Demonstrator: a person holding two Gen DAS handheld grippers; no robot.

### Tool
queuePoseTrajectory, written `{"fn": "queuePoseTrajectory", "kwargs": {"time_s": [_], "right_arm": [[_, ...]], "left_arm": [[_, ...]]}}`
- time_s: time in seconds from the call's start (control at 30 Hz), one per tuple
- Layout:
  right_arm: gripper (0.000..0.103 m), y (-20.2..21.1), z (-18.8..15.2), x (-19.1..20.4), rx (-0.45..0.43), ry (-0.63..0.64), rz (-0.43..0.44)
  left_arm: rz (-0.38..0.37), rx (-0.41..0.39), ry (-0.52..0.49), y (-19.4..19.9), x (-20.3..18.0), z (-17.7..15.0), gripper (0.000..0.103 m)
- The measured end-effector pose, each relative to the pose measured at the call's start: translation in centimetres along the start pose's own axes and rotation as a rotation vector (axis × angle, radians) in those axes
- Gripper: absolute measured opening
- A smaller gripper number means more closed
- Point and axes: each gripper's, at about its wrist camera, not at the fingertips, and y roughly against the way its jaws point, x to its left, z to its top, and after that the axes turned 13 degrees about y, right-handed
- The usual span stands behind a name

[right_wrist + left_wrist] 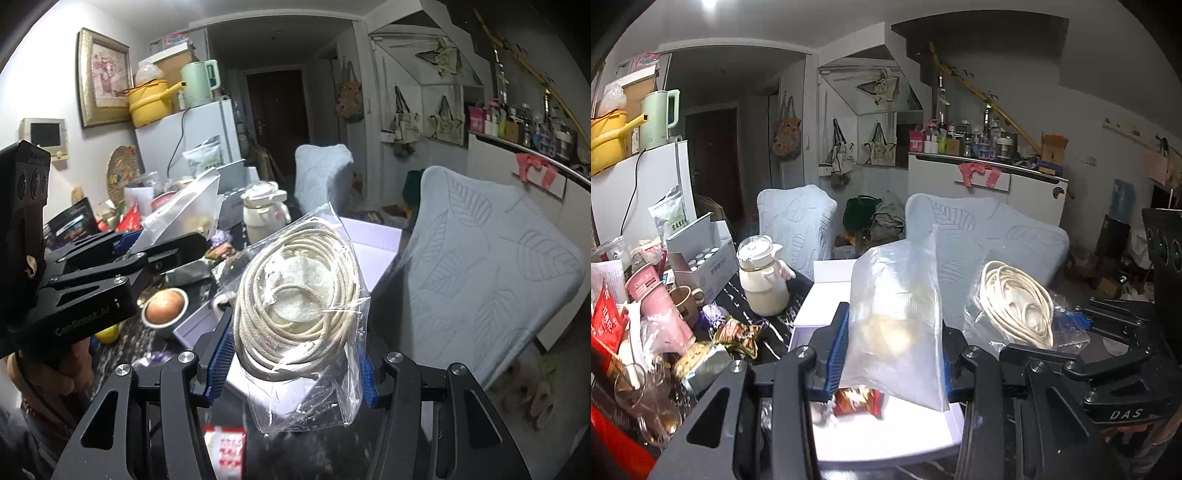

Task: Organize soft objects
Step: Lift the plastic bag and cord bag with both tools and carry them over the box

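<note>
While the left gripper [892, 354] pinches a frosted plastic bag [897, 314] with something pale and round inside, the right gripper [295, 358] clamps a clear bag [314, 332] holding a coil of cream rope [295, 295]; both bags stand up off the cluttered table, above an open white box [827, 291]. The risk, as I judge it, is slippage: slick film pinched low could slide out, or the rope's weight could tip its bag sideways. A swing could also clip the cream teapot [762, 280] or the egg in its cup [165, 306]. Beside the teapot, a cardboard box [705, 258] holds small bottles.
</note>
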Motion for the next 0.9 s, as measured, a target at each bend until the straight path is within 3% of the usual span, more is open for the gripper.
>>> {"fn": "queuePoseTrajectory", "kwargs": {"time_s": [0.47, 0.9], "right_arm": [[0.055, -6.8, 1.5, -2.4, 0.009, -0.009, -0.007], [0.055, -13.3, -0.3, -2.9, 0.087, -0.036, 0.03]], "left_arm": [[0.087, 0.061, 0.021, -7.1, 3.5, 0.4, 0.039], [0.131, 0.158, 0.058, -12.0, 5.8, -1.4, 0.039]]}}
